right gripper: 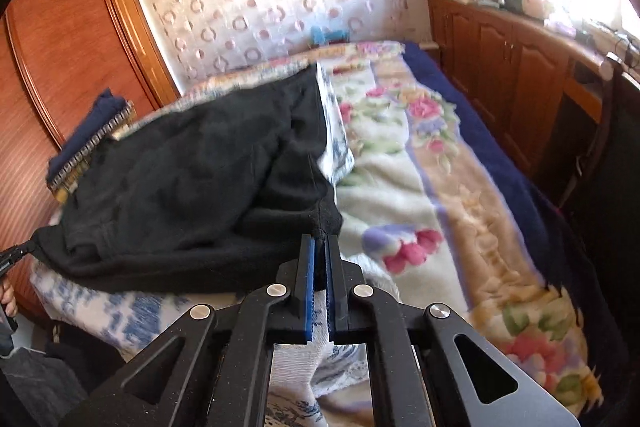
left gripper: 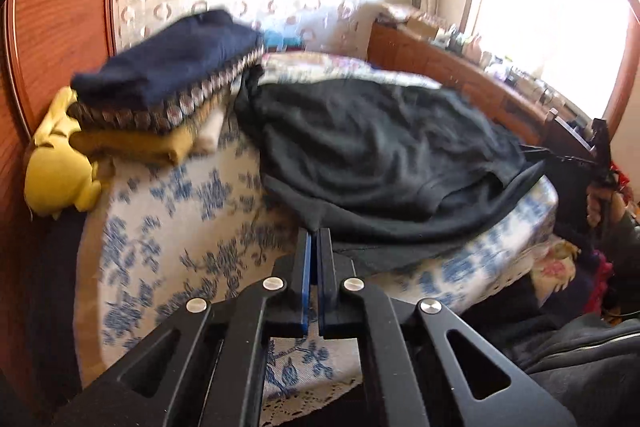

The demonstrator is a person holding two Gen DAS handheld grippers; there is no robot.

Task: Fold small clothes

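A black garment [left gripper: 380,151] lies crumpled on the blue-flowered sheet [left gripper: 168,227] of a bed. My left gripper [left gripper: 317,235] is shut, its tips pinching the garment's near hem. The right wrist view shows the same black garment [right gripper: 192,179], with my right gripper [right gripper: 320,241] shut on its near right corner. At the far left edge of that view, the garment's other corner is drawn out to my left gripper [right gripper: 10,259]. My right gripper [left gripper: 588,151] shows at the right edge of the left wrist view, at the garment's far corner.
A stack of folded clothes [left gripper: 168,83], navy on top, sits at the bed's left by a wooden wardrobe [left gripper: 52,27], with a yellow item [left gripper: 60,171] beside it. A floral blanket [right gripper: 440,179] covers the bed's right side. A wooden cabinet [right gripper: 500,67] runs under the window.
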